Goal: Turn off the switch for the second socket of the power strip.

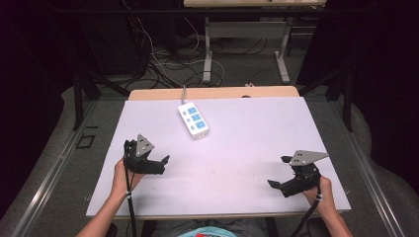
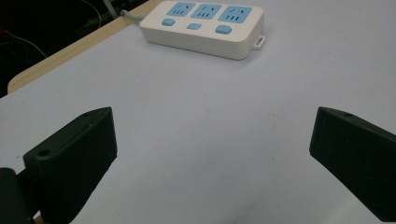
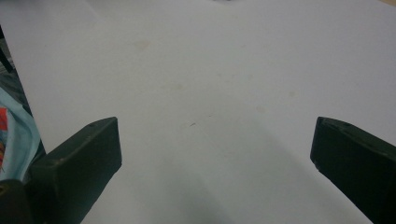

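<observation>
A white power strip (image 1: 192, 119) with three blue sockets lies near the table's far edge, a grey cable leading off its far end. My left gripper (image 1: 161, 165) rests at the table's left front, open and empty, its jaws pointing right toward the middle. In the left gripper view the power strip (image 2: 205, 25) lies well ahead of the left gripper (image 2: 212, 140), whose jaws stand wide apart. My right gripper (image 1: 279, 172) sits at the right front, open and empty, aimed left. In the right gripper view the right gripper (image 3: 215, 149) spans bare white table (image 3: 201, 70).
The white tabletop (image 1: 237, 143) has a wooden strip (image 1: 163, 94) along its far edge. Behind it are floor cables (image 1: 163, 64) and another table's metal legs (image 1: 207, 54). Dark curtains stand on both sides. The person's light blue clothing (image 3: 14, 130) is at the near edge.
</observation>
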Tool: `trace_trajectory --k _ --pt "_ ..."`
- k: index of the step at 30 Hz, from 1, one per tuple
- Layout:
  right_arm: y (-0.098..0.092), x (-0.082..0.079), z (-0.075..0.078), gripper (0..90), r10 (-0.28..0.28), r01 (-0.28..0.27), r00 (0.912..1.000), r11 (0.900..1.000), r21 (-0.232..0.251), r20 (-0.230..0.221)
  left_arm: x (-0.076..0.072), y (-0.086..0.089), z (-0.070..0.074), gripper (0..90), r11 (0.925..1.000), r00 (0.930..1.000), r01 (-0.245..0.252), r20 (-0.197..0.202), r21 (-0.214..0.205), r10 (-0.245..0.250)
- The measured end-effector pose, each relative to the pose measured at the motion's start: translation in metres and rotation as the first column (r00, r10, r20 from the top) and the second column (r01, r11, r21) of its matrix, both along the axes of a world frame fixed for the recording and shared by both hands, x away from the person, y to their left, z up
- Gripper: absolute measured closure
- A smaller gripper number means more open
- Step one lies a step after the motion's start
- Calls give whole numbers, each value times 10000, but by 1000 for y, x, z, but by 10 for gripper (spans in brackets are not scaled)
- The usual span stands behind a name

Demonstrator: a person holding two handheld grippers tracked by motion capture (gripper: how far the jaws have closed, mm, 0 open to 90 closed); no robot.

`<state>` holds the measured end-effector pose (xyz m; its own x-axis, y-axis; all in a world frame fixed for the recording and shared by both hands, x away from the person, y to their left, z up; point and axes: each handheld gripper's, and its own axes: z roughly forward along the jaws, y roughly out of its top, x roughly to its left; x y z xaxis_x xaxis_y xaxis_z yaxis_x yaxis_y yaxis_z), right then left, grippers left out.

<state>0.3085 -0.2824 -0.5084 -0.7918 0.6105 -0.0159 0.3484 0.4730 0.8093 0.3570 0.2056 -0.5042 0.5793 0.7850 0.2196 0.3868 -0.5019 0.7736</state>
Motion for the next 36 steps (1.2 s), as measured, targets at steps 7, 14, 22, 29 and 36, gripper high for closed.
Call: trace_trajectory --k 7,14,22,29,36 --pt "-1 -1 0 16 -39 39 10000 10000 25 -31 9 -7 -2 8 9999 9999 102 -114 -16 -103" --pt "0 -1 0 16 0 0 9999 10000 -16 -126 23 -14 -4 8 9998 9997 177 -141 98 -175" --pt "0 -1 0 17 -19 19 10000 10000 23 -56 33 -19 -5 7 9996 9993 274 -261 113 -271" --pt "-1 -1 0 18 -20 20 9999 10000 -18 -165 42 -24 -8 5 9993 9988 383 -310 55 -381" --pt "-1 0 0 18 20 -19 10000 10000 27 -27 52 -29 -10 5 9987 9979 474 -443 186 -466"
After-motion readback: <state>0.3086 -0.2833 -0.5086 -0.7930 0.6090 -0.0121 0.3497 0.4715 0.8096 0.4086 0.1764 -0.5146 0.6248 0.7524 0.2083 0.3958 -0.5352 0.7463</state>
